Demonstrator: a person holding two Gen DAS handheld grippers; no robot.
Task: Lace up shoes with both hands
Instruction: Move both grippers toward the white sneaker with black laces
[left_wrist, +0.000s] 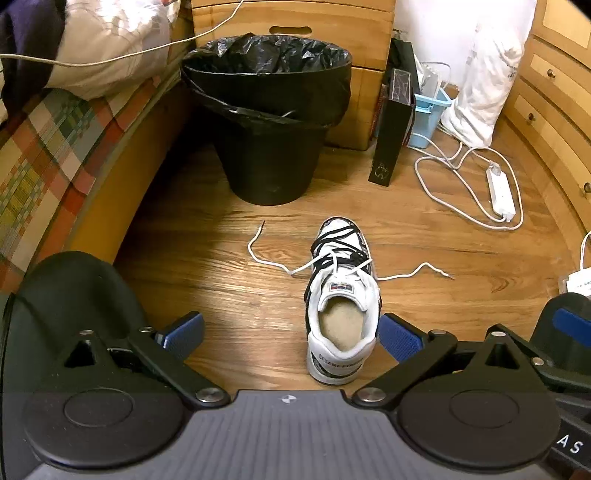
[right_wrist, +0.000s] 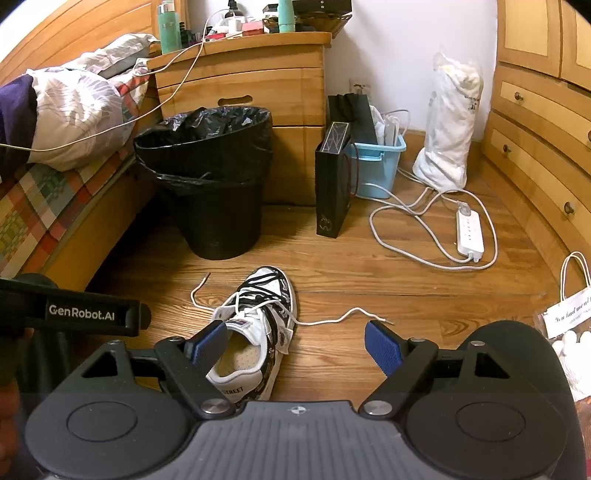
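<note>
A white and black sneaker (left_wrist: 341, 306) is being shown standing on the wooden floor (left_wrist: 221, 288), in front of the black trash bin (left_wrist: 266, 122), with its heel toward both cameras and its toe toward the bin. The lower eyelets are being crossed by dark lacing, while a white shoelace (left_wrist: 325, 264) is being seen threaded only near the top of the tongue. Its two free ends are lying loose on the floor: one end (left_wrist: 258, 236) is curling away on the bed side of the sneaker, the other end (right_wrist: 354, 315) is trailing toward the side of the white power strip (right_wrist: 470, 232). No knot or bow is being shown, so the tying is judged as not yet begun and nearly the whole task is judged as left to be done.

The left gripper (left_wrist: 291, 338) is being held above the floor just behind the sneaker's heel, its jaws spread wide and nothing being pinched. The right gripper (right_wrist: 295, 347) is being held likewise, its jaws also spread with nothing between them; in its own view one blue pad (right_wrist: 208, 345) is being seen in front of the shoe opening, though whether it is touching the shoe cannot be told. Each lace end is judged as still needing to be picked up, one per gripper, before any crossing and looping can be attempted
</note>
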